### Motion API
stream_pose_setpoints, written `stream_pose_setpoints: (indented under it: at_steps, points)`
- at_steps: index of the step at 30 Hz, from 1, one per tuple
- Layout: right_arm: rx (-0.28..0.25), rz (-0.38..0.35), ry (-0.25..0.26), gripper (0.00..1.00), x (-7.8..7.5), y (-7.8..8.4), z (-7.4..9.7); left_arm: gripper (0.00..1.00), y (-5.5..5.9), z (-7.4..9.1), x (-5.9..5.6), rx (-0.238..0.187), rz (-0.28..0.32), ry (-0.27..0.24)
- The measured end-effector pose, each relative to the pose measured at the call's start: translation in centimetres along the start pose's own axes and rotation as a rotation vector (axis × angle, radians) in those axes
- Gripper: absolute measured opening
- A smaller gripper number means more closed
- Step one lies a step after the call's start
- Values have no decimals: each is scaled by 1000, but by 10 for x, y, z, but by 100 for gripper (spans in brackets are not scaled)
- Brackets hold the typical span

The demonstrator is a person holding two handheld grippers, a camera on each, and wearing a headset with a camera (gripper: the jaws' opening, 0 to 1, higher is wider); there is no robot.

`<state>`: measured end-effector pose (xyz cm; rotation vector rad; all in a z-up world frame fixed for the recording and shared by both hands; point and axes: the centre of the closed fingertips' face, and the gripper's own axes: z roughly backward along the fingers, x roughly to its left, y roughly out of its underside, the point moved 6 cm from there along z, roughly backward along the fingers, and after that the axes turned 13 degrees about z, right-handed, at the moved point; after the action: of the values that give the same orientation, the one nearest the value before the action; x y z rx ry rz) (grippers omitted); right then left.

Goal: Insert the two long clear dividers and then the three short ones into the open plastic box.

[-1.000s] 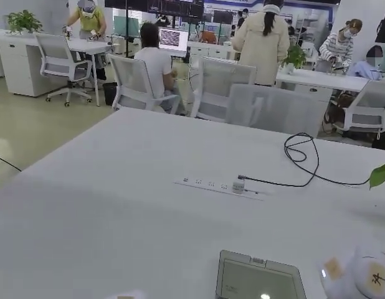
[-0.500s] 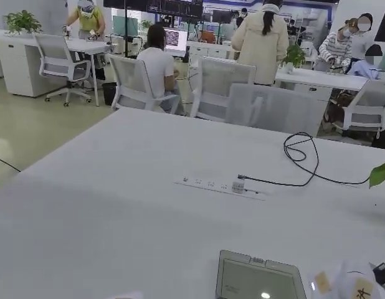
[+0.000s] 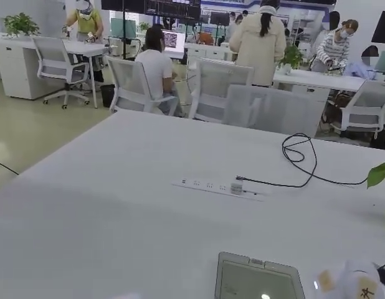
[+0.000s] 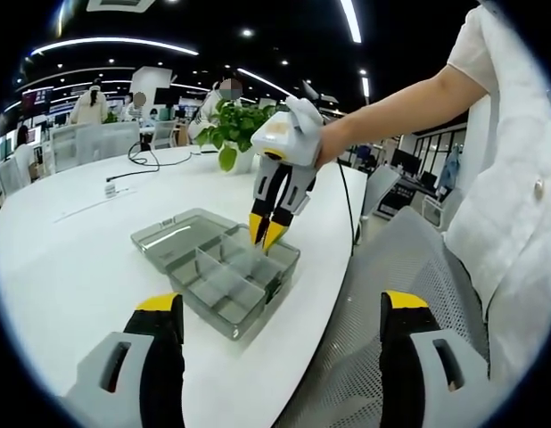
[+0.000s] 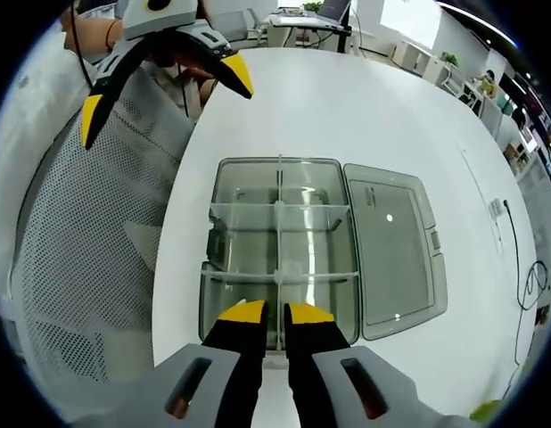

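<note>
The grey-tinted clear plastic box [image 5: 244, 236] lay open near the edge of the white counter [image 5: 347, 107], its hinged lid [image 5: 391, 250] folded out flat beside the base. Clear dividers [image 5: 278, 207] stood upright inside, crossing to form six compartments.

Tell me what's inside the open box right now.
Clear dividers cross inside the box, splitting it into compartments that look empty. Fingers of the right gripper cover the near edge, so that part is hidden.

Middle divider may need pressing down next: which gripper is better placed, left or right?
Right, I'd judge. The right gripper hangs over the open box, tips nearly together by the middle divider. The left gripper is open, off the table over the chair.
</note>
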<state>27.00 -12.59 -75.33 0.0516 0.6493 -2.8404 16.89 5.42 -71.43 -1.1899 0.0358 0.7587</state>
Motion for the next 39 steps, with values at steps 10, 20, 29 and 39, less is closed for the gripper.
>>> stream_pose_setpoints:
  at_steps: [10,20,29,39]
  points:
    - [-41,-30,64,23,7,2,27,96,0,4,3,-2,4,-16]
    - [-98,-109,155,37,24,14,57,100,-1,14,12,2,1,-47]
    - [-150,-185,225,47,44,24,71,100,-2,22,13,6,-12,-58]
    - [-242,-283,313,59,65,35,71,100,-1,28,14,-6,-6,-63]
